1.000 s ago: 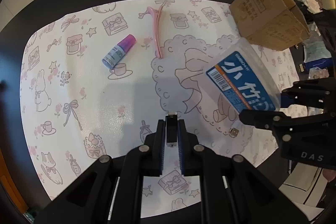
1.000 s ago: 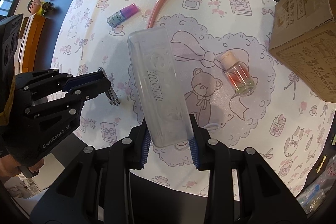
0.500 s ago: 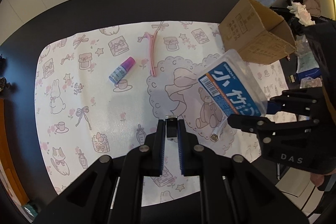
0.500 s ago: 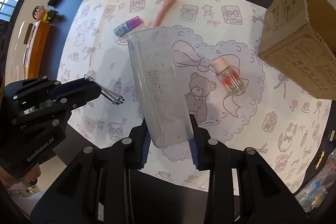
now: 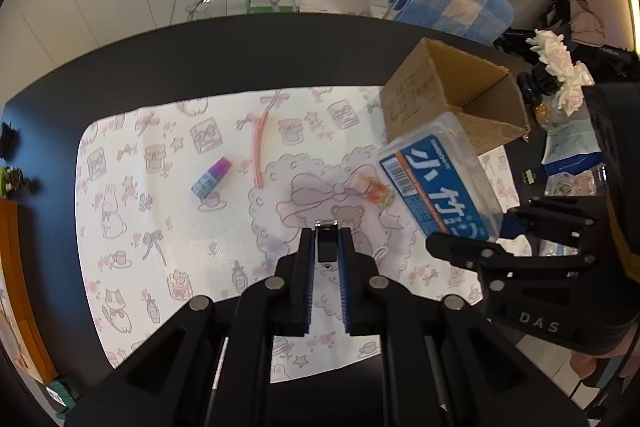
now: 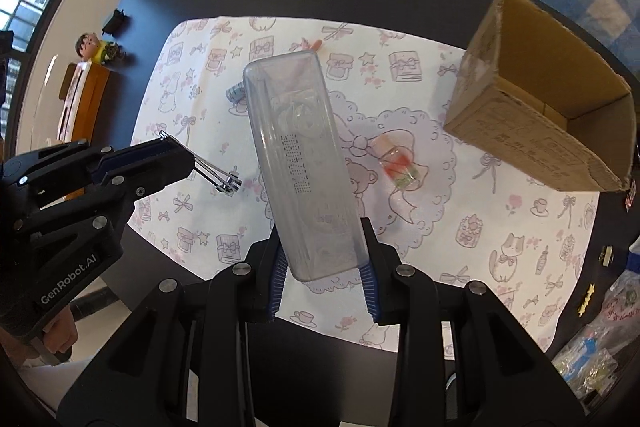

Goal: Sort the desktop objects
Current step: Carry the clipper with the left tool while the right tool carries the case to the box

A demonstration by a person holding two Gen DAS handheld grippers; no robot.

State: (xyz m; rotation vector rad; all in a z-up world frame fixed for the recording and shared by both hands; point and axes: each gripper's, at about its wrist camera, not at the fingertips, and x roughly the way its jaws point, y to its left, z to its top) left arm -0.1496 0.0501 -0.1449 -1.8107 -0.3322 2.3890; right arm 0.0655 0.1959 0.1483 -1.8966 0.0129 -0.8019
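Altogether: one cardboard box, two small bottles, one hair clip.

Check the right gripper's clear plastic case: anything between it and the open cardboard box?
Nothing visible blocks it. The clear plastic case is held above the mat, and the cardboard box stands open to its right. The small glass bottle lies flat on the mat between them, below the case.

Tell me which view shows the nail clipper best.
Right wrist view: the nail clipper juts sideways from the left gripper, showing its full length. Left wrist view gives only its end, squeezed between the fingers.
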